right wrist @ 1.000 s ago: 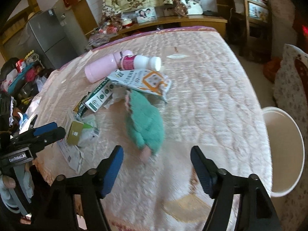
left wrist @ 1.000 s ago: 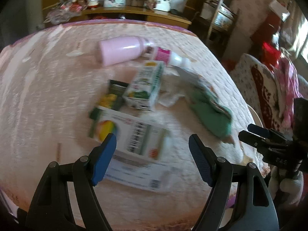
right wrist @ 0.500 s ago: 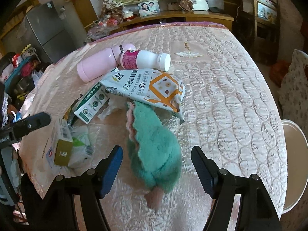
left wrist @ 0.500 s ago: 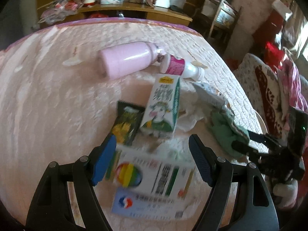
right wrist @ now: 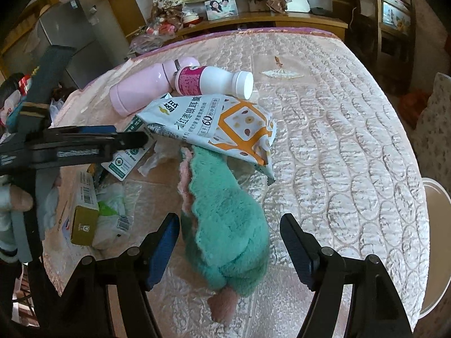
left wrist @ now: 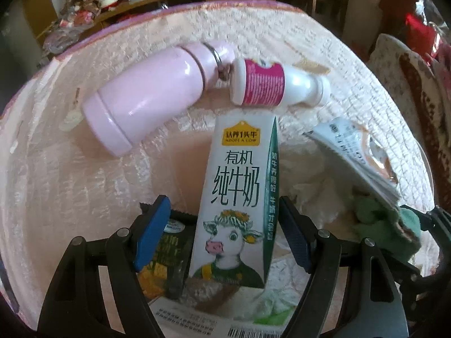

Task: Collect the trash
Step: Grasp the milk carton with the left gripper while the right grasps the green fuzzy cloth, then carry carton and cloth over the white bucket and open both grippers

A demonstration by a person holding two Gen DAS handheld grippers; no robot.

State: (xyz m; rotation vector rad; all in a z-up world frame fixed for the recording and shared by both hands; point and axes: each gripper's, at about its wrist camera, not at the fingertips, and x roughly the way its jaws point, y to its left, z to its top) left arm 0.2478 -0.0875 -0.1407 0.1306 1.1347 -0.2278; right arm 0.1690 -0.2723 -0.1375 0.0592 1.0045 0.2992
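Note:
A white-and-green milk carton lies on the pink quilted table, pointing away from me. My left gripper is open and straddles the carton's lower half; its pads stand beside the carton without pressing it. Beyond the carton lie a pink bottle and a white bottle with a magenta label. My right gripper is open around the near end of a fluffy green cloth. A white-and-orange food pouch rests on the cloth's far end.
A dark snack wrapper and a flat printed box lie under the left gripper, with crumpled tissue to the carton's right. A white bin stands off the table's right edge. Shelves and a fridge line the far wall.
My left gripper has moved forward and down past the flat box and now straddles the milk carton. The right gripper came closer to the green cloth, then held still.

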